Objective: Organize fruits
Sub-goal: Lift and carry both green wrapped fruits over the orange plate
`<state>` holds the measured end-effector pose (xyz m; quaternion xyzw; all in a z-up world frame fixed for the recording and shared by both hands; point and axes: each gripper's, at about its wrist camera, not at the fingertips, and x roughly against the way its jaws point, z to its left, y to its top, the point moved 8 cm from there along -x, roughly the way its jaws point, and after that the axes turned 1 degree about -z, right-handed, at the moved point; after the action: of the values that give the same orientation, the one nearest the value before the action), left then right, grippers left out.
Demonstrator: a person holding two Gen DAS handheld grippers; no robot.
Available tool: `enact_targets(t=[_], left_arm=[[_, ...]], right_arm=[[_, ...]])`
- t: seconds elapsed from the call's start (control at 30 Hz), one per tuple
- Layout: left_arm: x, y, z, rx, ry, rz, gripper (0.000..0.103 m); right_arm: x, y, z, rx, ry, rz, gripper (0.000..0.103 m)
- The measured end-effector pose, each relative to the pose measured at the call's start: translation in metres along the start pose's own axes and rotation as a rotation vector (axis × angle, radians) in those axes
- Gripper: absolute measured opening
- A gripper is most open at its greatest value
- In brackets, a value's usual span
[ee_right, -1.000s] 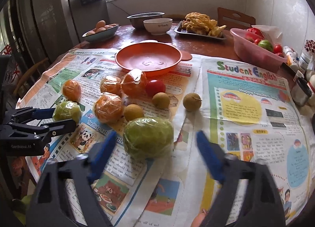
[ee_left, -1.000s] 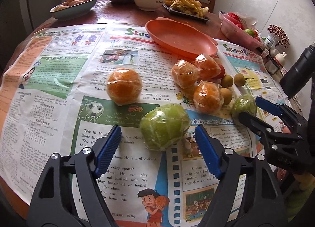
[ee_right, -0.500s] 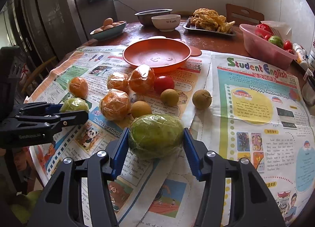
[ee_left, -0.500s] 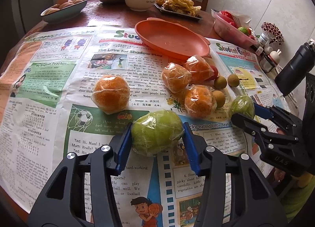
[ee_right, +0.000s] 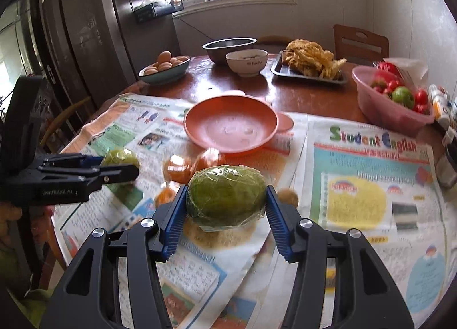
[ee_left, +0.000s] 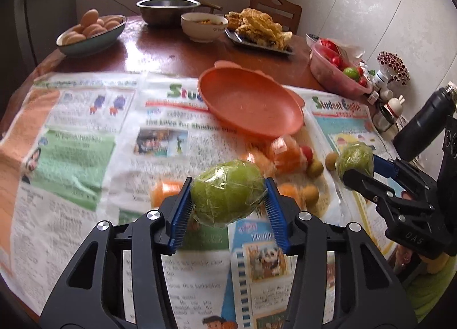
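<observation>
Two green fruits, each wrapped in clear film, are held off the newspaper. The smaller green fruit (ee_left: pixel 228 192) sits clamped between the blue pads of the left gripper (ee_left: pixel 228 212), above the printed sheets in the left wrist view. The larger green fruit (ee_right: pixel 226 195) is clamped the same way between the blue pads of the right gripper (ee_right: pixel 225 216), pads pressed against its two sides, film bunched at the bottom. In each view the other gripper shows at the edge with its fruit at the tips. Beyond the held fruit, on the newspaper (ee_right: pixel 368 194), lies a loose, blurred cluster: wrapped oranges (ee_right: pixel 177 168), one small red fruit (ee_left: pixel 307 152), and several small brown round fruits (ee_left: pixel 314 169); one brown fruit (ee_right: pixel 288 197) lies just beside the right pad of the right gripper. Past the cluster an orange plastic dish (ee_right: pixel 230 124) rests on the newspaper, nothing in it but a few wet spots. Farther back, on the bare brown worktop (ee_right: pixel 308 97): a bowl of eggs (ee_right: pixel 165 67), a metal bowl (ee_right: pixel 229 48), a white bowl (ee_right: pixel 246 62), a tray of fried food (ee_right: pixel 310 63). At the right side a pink basin (ee_right: pixel 391 100) holds red and green produce; small bottles (ee_right: pixel 441 109) stand near it. A wooden chair (ee_right: pixel 361 40) stands behind the worktop.
</observation>
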<state>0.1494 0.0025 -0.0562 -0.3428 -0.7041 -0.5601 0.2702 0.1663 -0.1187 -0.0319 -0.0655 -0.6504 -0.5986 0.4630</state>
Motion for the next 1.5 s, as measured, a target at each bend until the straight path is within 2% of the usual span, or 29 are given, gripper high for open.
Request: enact_targets(t=[0.33, 0.67, 1.07, 1.5], left_arm=[[-0.025, 0.051, 0.008, 0.015, -0.030, 0.019, 0.041], [-0.060, 0.082, 0.002, -0.018, -0.040, 0.055, 0.041], [-0.105, 0.090, -0.008, -0.058, -0.045, 0.129, 0.041], [-0.120, 0.091, -0.008, -0.055, -0.056, 0.148, 0.041]], right_arm=[[-0.020, 0.035, -0.009, 0.026, 0.006, -0.009, 0.052], [-0.052, 0.048, -0.018, 0.038, 0.005, 0.027, 0.052], [-0.088, 0.052, -0.015, 0.085, 0.008, 0.088, 0.052], [-0.109, 0.048, -0.014, 0.101, 0.032, 0.139, 0.052]])
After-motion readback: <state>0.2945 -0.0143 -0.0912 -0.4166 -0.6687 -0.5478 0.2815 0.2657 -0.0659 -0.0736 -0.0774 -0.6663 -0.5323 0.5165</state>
